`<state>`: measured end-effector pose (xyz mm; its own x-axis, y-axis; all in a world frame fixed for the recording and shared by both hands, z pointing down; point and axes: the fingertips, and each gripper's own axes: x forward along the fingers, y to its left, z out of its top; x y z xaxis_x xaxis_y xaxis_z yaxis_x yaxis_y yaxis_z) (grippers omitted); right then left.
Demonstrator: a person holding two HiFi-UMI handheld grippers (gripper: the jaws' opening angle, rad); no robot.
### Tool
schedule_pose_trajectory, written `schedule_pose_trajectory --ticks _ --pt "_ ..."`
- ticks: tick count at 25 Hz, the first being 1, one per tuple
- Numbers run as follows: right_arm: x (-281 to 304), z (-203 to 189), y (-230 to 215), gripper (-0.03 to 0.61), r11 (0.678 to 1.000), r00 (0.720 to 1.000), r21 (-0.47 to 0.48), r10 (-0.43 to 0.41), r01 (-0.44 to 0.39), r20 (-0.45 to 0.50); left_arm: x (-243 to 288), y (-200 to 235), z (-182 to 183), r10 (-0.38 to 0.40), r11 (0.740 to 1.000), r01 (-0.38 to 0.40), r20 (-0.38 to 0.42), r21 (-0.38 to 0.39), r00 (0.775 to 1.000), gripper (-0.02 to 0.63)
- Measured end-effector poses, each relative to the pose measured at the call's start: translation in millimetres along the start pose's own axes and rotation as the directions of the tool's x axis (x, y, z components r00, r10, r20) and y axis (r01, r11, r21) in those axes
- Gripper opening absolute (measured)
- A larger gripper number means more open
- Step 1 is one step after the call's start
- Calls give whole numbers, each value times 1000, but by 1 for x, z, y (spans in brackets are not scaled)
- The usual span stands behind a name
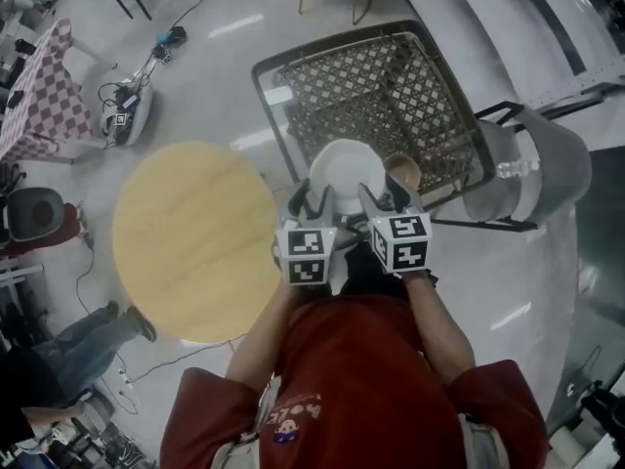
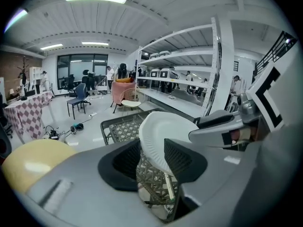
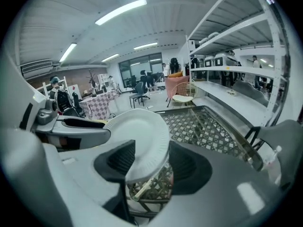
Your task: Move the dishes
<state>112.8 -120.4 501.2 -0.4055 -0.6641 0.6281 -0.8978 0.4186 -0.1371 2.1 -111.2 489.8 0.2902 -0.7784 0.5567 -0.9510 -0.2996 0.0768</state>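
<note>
1. Plate (image 1: 347,172): white, round, thin, paper-like, with a fine-ribbed rim and a smooth centre.
2. It was off the desk and tilted, held by its near rim over the near edge of the lattice desk (image 1: 391,96).
3. Left tongs (image 1: 314,201) were clamped on the plate's rim, with ribbed black pads on both faces.
4. Right tongs (image 1: 386,195) gripped the same plate just beside the left ones.
5. The lattice desk had a woven diamond-pattern top under glass and a dark square frame.
6. A small tan bowl (image 1: 402,171) sat on it, just right of the plate.
7. A round pale-wood desk (image 1: 195,242) with a smooth top stood to the left.
8. Writing: the marker cubes showed only black-and-white squares. The print on the red shirt (image 1: 371,379) was not legible.
</note>
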Motion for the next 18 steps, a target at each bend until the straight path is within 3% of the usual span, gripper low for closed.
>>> schedule_pose_trajectory --ticks 7,18 --pt "-18 -3 -63 225 993 996 80 -91 89 21 38 -53 20 -98 993 99 -17 67 995 170" --pt "-53 -23 -160 225 955 975 206 -224 215 18 92 -147 38 -236 958 244 -68 153 969 170"
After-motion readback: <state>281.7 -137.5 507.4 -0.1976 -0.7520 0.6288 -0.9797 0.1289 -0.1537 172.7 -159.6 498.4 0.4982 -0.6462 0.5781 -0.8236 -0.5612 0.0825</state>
